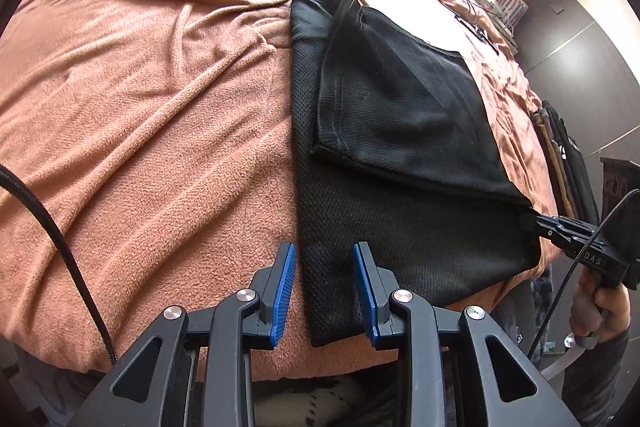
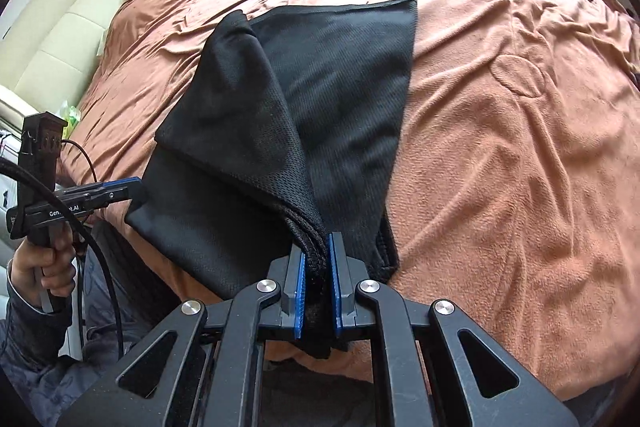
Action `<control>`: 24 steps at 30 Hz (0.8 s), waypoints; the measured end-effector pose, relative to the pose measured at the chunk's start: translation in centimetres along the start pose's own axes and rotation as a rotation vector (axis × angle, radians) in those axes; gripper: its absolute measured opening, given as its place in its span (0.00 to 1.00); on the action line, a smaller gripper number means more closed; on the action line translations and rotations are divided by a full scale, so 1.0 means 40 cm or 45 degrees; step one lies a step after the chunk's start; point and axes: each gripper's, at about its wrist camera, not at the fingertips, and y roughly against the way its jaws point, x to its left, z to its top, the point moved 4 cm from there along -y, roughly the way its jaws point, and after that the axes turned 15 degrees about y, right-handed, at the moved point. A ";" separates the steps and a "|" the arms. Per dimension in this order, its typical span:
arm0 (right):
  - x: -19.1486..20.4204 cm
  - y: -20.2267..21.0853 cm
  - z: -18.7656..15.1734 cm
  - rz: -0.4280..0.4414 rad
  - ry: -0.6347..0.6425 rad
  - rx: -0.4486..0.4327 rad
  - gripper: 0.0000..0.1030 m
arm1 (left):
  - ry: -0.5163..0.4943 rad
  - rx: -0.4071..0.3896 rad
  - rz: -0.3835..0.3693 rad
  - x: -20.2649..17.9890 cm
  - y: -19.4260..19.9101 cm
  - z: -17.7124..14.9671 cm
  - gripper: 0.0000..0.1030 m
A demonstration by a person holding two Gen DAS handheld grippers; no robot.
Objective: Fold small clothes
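Between the blue ribbed pads of the right gripper (image 2: 317, 269) sits a bunched corner of the black mesh sports garment (image 2: 320, 107), pinched tight with several layers of fabric stacked in the narrow gap; ahead of that gripper the cloth fans out, one fold rising as a tent-like ridge toward the far edge while a flatter panel lies to its right; the garment rests on the wrinkled terracotta fleece blanket (image 2: 500, 147) covering the bed; off to the left of the right gripper, the left gripper (image 2: 134, 187) reaches the garment's near-left corner, held by a hand on its handle; from the left wrist view, the left gripper (image 1: 325, 281) has its blue pads spread apart, straddling the near edge of the black mesh garment (image 1: 400, 115) without clamping it; ahead and to its right the folded-over upper layer lies diagonally; at the far right the right gripper (image 1: 538, 219) clamps the lifted corner
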 end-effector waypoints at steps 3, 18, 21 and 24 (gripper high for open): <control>-0.001 0.004 -0.003 0.001 -0.002 -0.002 0.06 | -0.008 -0.001 0.006 -0.003 -0.003 -0.001 0.31; 0.103 0.062 0.055 -0.219 0.214 -0.052 0.63 | 0.020 -0.024 -0.047 0.010 0.001 0.032 0.29; 0.147 0.036 0.077 -0.222 0.283 -0.043 0.63 | 0.033 -0.034 -0.066 0.021 0.009 0.042 0.29; 0.198 0.000 0.105 -0.208 0.355 -0.031 0.63 | 0.050 -0.043 -0.080 0.044 0.022 0.050 0.23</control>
